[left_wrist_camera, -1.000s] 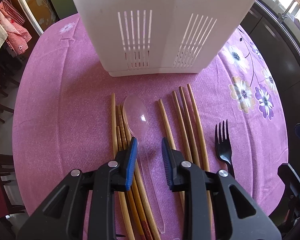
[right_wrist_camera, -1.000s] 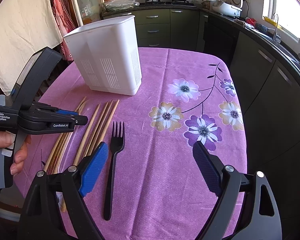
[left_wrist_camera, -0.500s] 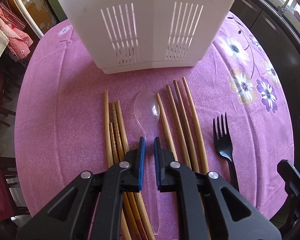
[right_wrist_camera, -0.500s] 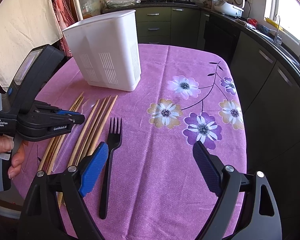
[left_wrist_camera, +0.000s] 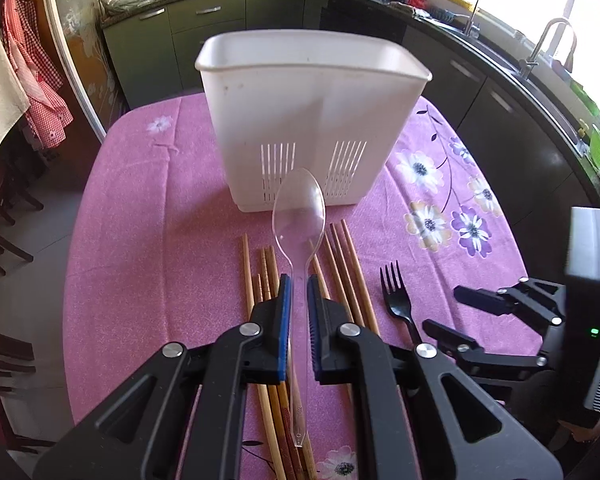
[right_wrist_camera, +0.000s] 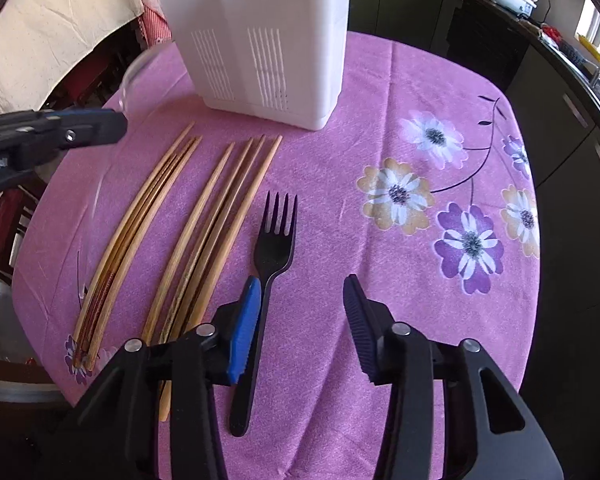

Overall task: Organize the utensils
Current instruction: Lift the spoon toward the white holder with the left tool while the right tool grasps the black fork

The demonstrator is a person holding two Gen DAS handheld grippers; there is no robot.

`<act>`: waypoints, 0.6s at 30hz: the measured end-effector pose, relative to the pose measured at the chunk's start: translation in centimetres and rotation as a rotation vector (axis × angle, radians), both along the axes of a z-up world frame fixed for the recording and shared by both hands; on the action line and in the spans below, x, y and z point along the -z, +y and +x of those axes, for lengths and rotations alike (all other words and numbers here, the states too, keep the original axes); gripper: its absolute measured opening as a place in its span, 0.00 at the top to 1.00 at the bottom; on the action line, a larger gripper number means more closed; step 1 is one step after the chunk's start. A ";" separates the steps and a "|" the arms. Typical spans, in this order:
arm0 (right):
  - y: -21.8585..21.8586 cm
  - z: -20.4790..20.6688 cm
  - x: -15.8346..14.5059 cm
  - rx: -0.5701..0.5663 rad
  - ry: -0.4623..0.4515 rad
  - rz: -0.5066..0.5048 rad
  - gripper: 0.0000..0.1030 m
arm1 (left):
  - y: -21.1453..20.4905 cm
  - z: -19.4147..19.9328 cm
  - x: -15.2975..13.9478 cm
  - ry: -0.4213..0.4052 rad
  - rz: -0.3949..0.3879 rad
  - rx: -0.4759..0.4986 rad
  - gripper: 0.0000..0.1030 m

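Note:
My left gripper (left_wrist_camera: 298, 288) is shut on a clear plastic spoon (left_wrist_camera: 299, 216) and holds it above the table, bowl pointing at the white utensil holder (left_wrist_camera: 312, 116). The holder also shows in the right wrist view (right_wrist_camera: 260, 36). My right gripper (right_wrist_camera: 300, 300) is open, low over the table, its left finger beside the handle of a black plastic fork (right_wrist_camera: 274, 240). The fork also shows in the left wrist view (left_wrist_camera: 396, 296). Two bundles of wooden chopsticks (right_wrist_camera: 220, 208) lie left of the fork. The left gripper shows at the left edge of the right wrist view (right_wrist_camera: 72, 132).
The table has a purple flowered cloth (right_wrist_camera: 420, 160). Dark kitchen cabinets (left_wrist_camera: 500, 112) run along the right and back. A chair with red checked cloth (left_wrist_camera: 32, 92) stands at the left. The table edge is close at the right.
My left gripper closed on the clear spoon and lifted it off the table. My right gripper came down and forward, next to the black fork, and narrowed somewhat.

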State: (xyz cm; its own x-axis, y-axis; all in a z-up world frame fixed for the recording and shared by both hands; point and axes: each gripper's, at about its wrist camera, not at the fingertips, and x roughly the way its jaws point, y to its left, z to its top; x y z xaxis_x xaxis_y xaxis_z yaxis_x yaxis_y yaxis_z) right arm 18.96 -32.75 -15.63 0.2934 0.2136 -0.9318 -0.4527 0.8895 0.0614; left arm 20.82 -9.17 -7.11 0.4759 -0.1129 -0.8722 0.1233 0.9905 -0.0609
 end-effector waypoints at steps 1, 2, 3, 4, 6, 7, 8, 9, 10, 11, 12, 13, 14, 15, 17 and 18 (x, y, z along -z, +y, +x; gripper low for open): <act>0.3 0.2 0.4 -0.006 0.028 -0.003 0.71 | 0.0 -0.4 -0.3 -0.011 -0.002 0.005 0.92; 0.6 0.3 0.8 -0.008 0.051 -0.009 0.76 | 0.0 -0.6 -0.6 -0.019 -0.005 0.010 0.92; 0.9 0.4 1.1 -0.013 0.064 -0.019 0.76 | 0.1 -0.9 -0.7 -0.026 -0.008 0.014 0.92; 1.0 0.5 1.0 -0.010 0.060 -0.024 0.76 | 0.2 -1.0 -0.9 -0.032 -0.012 0.017 0.92; 1.3 0.8 0.9 0.000 0.078 -0.025 0.76 | 0.3 -1.2 -1.2 -0.041 -0.017 0.021 0.92; 1.5 0.9 0.9 0.001 0.087 -0.018 0.76 | 0.4 -1.3 -1.2 -0.043 -0.019 0.024 0.92; 1.7 0.8 0.8 -0.004 0.095 -0.014 0.76 | 0.4 -1.3 -1.3 -0.043 -0.023 0.027 0.92; 2.1 0.6 0.7 -0.012 0.099 -0.018 0.76 | 0.5 -1.6 -1.2 -0.044 -0.026 0.029 0.92; 2.4 0.5 0.8 -0.016 0.104 -0.028 0.76 | 0.6 -1.6 -1.2 -0.044 -0.026 0.031 0.92; 2.6 0.6 0.9 -0.016 0.109 -0.043 0.76 | 0.7 -1.7 -1.2 -0.045 -0.025 0.033 0.92; 2.8 0.7 1.2 -0.012 0.116 -0.058 0.76 | 0.8 -1.8 -1.2 -0.046 -0.025 0.034 0.92; 3.0 0.8 1.5 -0.008 0.123 -0.071 0.76 | 0.8 -1.9 -1.2 -0.047 -0.027 0.034 0.92; 3.2 1.0 1.8 -0.007 0.132 -0.074 0.76 | 0.9 -1.9 -1.3 -0.049 -0.028 0.033 0.92; 3.4 1.1 1.9 -0.008 0.126 -0.073 0.76 | 0.9 -1.9 -1.3 -0.052 -0.027 0.034 0.92; 3.6 1.2 2.1 -0.011 0.118 -0.077 0.89 | 0.9 -2.0 -1.4 -0.056 -0.026 0.035 0.92; 3.6 1.3 2.2 -0.011 0.107 -0.081 0.91 | 1.0 -2.0 -1.5 -0.057 -0.029 0.035 0.92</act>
